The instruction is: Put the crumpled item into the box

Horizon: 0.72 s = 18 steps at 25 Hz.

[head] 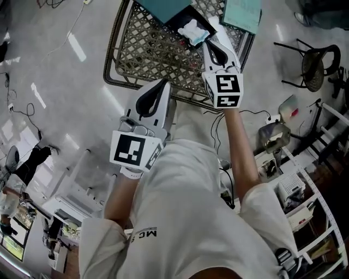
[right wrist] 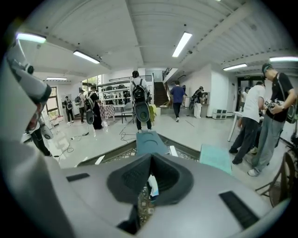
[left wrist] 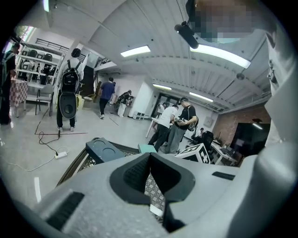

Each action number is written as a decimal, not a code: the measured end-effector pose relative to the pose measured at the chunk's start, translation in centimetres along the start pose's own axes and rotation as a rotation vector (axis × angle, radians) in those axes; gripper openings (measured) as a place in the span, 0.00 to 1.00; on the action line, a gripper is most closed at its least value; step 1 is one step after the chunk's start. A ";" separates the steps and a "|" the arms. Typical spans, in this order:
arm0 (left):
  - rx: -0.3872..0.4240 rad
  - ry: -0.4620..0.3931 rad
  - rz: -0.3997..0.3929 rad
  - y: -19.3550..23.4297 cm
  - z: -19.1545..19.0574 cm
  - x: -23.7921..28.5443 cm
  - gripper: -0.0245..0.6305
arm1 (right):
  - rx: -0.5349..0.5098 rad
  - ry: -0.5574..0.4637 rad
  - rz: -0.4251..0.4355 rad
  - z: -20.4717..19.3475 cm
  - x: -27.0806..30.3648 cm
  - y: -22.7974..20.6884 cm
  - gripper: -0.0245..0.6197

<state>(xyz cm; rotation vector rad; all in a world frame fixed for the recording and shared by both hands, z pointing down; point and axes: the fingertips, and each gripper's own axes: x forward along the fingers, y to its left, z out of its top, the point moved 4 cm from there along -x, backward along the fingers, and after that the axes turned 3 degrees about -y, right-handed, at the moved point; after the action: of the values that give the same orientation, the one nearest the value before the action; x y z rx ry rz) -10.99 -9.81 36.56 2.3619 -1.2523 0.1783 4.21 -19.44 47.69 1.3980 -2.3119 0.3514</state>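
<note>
There are two tongs, the left tongs (head: 162,87) and the right tongs (head: 209,43). There is one lattice table (head: 147,49). On its far side are one dark box (head: 177,25), one crumpled item (head: 194,31) and one teal lid (head: 163,8). At its far right lies one teal sheet (head: 242,13). One black chair (head: 315,65) stands far right, and one white shelf rack (head: 322,218) near right.

Rough metal lattice table (head: 152,54), crumpled white papery item (head: 194,31), glossy pale floor (head: 60,76), matt dark box (head: 178,23)
</note>
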 end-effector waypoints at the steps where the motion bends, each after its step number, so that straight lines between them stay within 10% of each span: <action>1: 0.000 -0.006 -0.001 -0.2 0.2 -0.1 0.07 | -0.003 -0.015 0.000 0.9 -0.8 0.2 0.07; 18: 0.045 -0.120 -0.009 -1.6 5.3 -3.6 0.07 | -0.055 -0.308 -0.022 14.7 -14.7 4.5 0.07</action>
<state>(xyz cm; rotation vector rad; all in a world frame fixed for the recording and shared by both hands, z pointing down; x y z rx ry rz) -12.33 -8.73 30.17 2.4478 -1.3052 0.0628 3.02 -12.00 27.83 1.5399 -2.5232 0.0677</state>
